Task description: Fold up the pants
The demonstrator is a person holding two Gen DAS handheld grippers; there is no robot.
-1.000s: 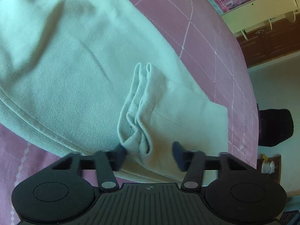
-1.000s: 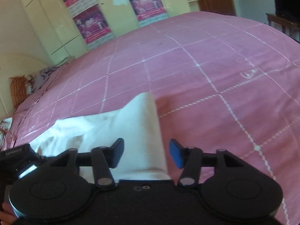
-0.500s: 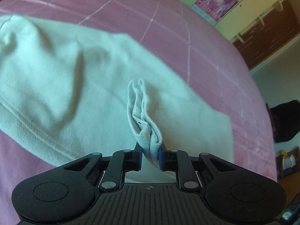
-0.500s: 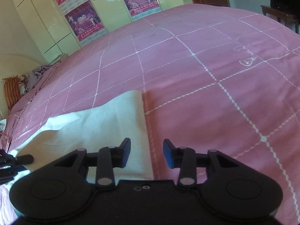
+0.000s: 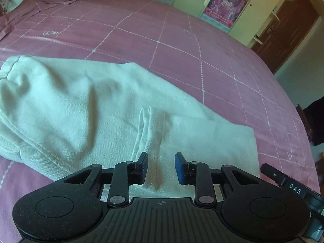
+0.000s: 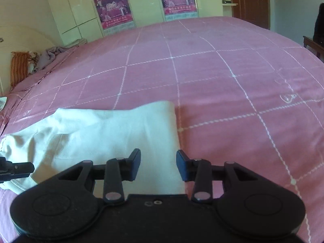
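Pale cream pants (image 5: 81, 105) lie spread on a pink checked bed cover (image 5: 182, 50). My left gripper (image 5: 161, 168) hovers over a leg, its jaws opening. A slack raised pleat (image 5: 146, 125) runs down towards the left pad, and the pads do not press it. In the right wrist view the pants (image 6: 101, 131) end in a straight edge (image 6: 175, 133) that runs between the pads of my right gripper (image 6: 158, 166). That gripper is open just above the cloth. Each view shows a piece of the other gripper at its side: the right (image 5: 283, 182), the left (image 6: 16, 168).
Pale wardrobe doors with posters (image 6: 113, 10) and a brown door (image 6: 249, 2) stand beyond the bed. An orange pillow (image 6: 19, 68) and crumpled clothes (image 6: 50, 54) lie at the head end. Dark furniture (image 5: 313, 121) stands past the bed's right edge.
The left gripper closed on a pinched pleat half a second ago, then let it go and rose, and the pleat has gone slack. The right gripper slid sideways along the leg edge.
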